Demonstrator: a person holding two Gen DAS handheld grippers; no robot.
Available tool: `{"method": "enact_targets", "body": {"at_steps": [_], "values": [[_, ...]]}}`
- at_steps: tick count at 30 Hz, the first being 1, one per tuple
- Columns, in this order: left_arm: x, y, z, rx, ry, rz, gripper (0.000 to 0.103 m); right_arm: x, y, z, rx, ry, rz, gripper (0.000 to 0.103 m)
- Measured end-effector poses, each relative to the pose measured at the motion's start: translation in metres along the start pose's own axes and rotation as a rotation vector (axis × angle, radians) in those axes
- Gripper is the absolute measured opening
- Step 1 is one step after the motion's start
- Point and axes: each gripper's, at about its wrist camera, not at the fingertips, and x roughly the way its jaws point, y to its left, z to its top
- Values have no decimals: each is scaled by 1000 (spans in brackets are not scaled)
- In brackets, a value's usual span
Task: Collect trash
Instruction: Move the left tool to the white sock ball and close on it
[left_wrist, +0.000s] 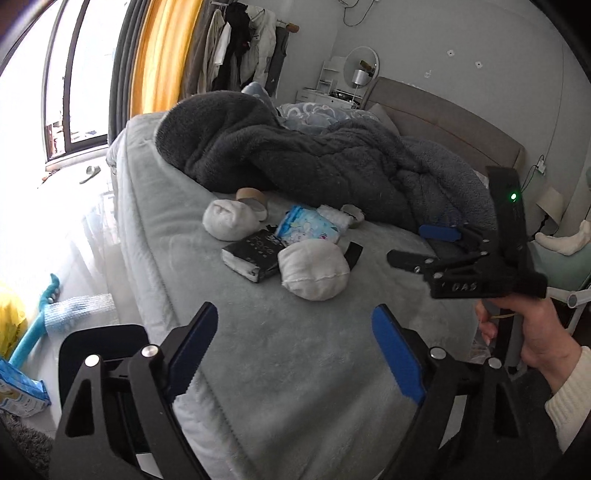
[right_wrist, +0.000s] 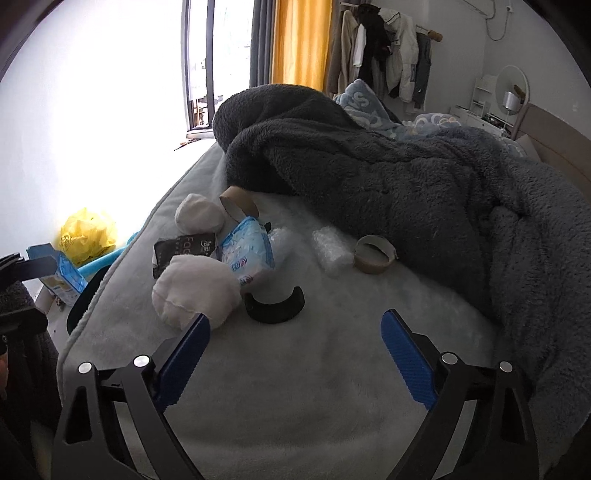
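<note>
Pale grey bedspread (right_wrist: 295, 387) underfoot — dark fleece blanket (right_wrist: 406, 184) heaped behind, yellow curtain (right_wrist: 299, 40) beyond.

We find the trash clustered on the bed: two white wads (right_wrist: 195, 295) (right_wrist: 199, 214), a cardboard tube (right_wrist: 239, 206), a black packet (right_wrist: 181, 251), a crumpled blue wrapper (right_wrist: 249, 251), a clear plastic scrap (right_wrist: 332, 251), a tape ring (right_wrist: 375, 254) and a black curved piece (right_wrist: 275, 304).

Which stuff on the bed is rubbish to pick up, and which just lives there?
Probably rubbish: white wads, black packet, blue wrapper, cardboard tube, tape ring, black curved piece.

Just there: grey blanket, hanging clothes, mirror.
</note>
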Motion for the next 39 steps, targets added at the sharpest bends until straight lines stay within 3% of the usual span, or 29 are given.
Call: {"method": "enact_targets", "body": {"at_steps": [5,15,26,33,39], "values": [[21,-3,5,-25,21,-12,85,16,-13,-9,6,37,61,79],[63,-7,13,-79,75,-56,82,42,-18,-17,-24,96,128,78],[106,0,21,-159,132,-93,77,53,-24,-20,1,104,165,78],[122,1,24,-175,162,-124,66,59,-24,-17,10,109,159,78],[117,5,27,-163,152,-144,42,65,-20,-10,22,105,168,78]]}}
